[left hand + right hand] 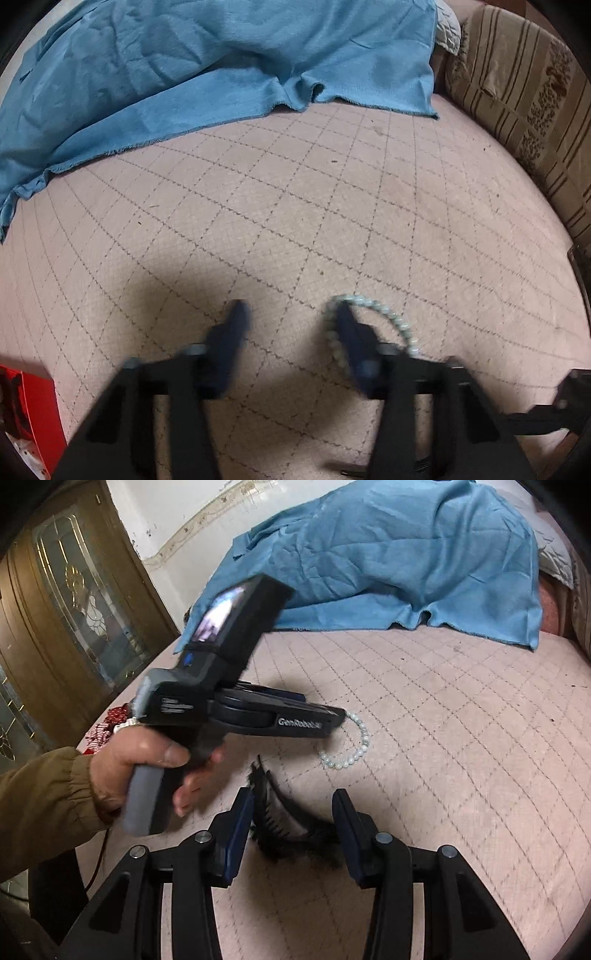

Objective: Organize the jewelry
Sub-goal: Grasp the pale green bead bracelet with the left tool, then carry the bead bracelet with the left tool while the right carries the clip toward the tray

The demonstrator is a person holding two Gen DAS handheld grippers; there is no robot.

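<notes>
A pale green bead bracelet [391, 321] lies on the pink quilted bed cover [295, 206], looped around the right finger of my open left gripper [290, 312]. In the right wrist view the bracelet [351, 749] lies just past the tip of the left gripper [332, 720], which a hand holds. My right gripper [293, 801] is open, its fingers on either side of a black toothed hair clip [280, 823] lying on the cover.
A blue cloth [221, 62] is draped over the far part of the bed. A striped cushion [524, 96] stands at the right. A red box [33, 410] sits at the lower left. A wooden glass door [66, 609] stands left of the bed.
</notes>
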